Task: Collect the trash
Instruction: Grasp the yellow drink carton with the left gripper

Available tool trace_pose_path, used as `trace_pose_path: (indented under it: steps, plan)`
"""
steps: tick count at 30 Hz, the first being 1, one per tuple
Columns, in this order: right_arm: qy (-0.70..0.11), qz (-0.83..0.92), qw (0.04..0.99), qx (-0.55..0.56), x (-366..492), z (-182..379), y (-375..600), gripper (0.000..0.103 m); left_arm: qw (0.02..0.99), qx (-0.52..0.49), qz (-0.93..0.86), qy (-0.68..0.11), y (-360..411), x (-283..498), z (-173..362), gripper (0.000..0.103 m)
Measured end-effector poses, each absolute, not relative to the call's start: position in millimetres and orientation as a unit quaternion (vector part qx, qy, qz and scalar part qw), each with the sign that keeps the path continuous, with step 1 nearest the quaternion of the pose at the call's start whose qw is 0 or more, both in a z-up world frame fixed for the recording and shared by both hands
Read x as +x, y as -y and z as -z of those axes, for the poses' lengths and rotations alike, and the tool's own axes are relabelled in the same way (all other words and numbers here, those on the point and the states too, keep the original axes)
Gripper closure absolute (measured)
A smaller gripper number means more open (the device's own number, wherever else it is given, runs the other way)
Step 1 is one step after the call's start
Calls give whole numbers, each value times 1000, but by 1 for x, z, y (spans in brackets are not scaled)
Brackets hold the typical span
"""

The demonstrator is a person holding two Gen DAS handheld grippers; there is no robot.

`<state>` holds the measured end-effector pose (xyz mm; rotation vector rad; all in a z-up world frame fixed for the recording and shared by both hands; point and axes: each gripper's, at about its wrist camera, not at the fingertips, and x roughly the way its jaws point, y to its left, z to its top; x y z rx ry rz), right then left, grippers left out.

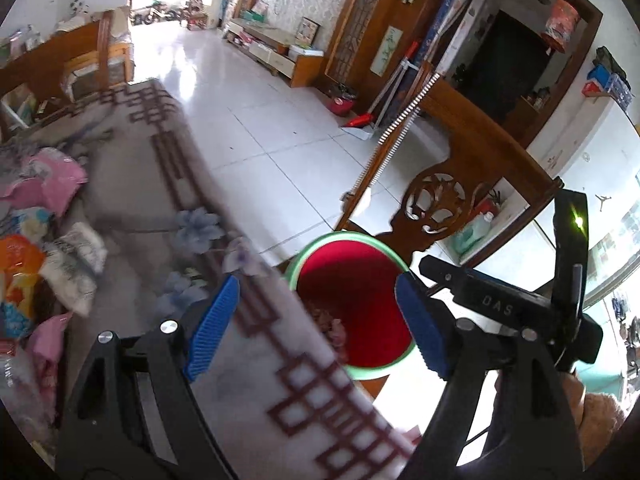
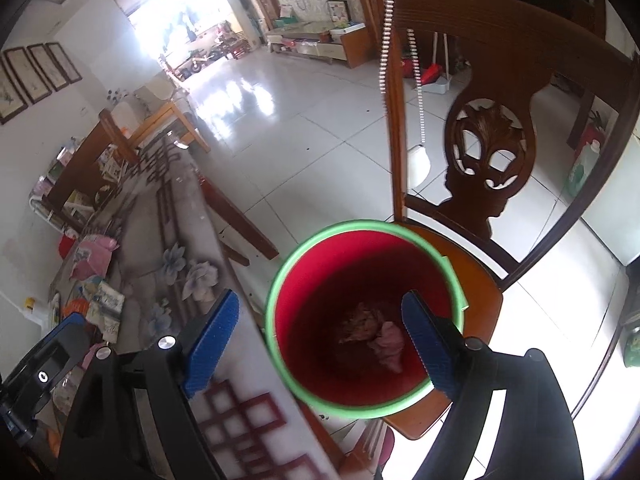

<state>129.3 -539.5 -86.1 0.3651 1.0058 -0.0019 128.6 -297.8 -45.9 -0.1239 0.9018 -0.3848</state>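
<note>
Both of your claws are released and empty: the right gripper [image 2: 320,340] hangs over the red bin [image 2: 280,280] with nothing between its blue pads, and the left gripper [image 1: 316,328] stands just as wide at the table's edge, straddling the patterned tablecloth [image 1: 160,184] and the bin's rim. The bin sits on the seat of the wooden chair [image 2: 488,300] beside the table, with crumpled brown and pink scraps [image 2: 372,332] at its bottom; the remaining wrappers [image 1: 52,184] lie in a heap well apart on the far side of the table. The bin is perched on a chair, not the floor; knock its green rim as you swing away and it may tip and spill; your two grippers sit close together, so they could clash. Reaching for the heap, a low pad could snag the cloth; loose light packets may slip from a shallow pinch.
</note>
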Motion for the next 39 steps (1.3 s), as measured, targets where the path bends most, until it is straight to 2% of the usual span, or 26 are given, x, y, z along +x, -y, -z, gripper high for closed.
trace_pose_path:
  steps: [6,10,15,22,28,29,31,33,36,39]
  plan:
    - [-483,-19,861,157,124,83,487,23,895,-86,134,-418,225,112,39,25]
    - [-484,-34,863,140,117,79,442,23,908,-118,70,-397,147,92,34,25]
    - [-485,-54,865,119,104,73,382,23,901,-146,-21,-408,49,69,44,25]
    - [-471,-136,871,36,80,56,274,23,853,-212,-143,-454,-82,58,85,25]
    - [-457,-216,862,-28,66,40,204,22,819,-254,-154,-492,-126,68,125,25]
    - [-457,-227,860,-38,66,39,196,22,817,-254,-154,-495,-130,70,129,27]
    - [-455,-249,853,-61,65,36,179,20,812,-253,-145,-505,-134,73,136,38]
    - [-454,-263,846,-93,64,34,162,19,808,-261,-120,-514,-134,72,141,57]
    - [-444,-290,836,-141,64,33,137,19,812,-247,-96,-521,-135,67,139,64]
    - [-437,-323,820,-181,68,36,115,19,810,-230,-72,-535,-140,61,137,66]
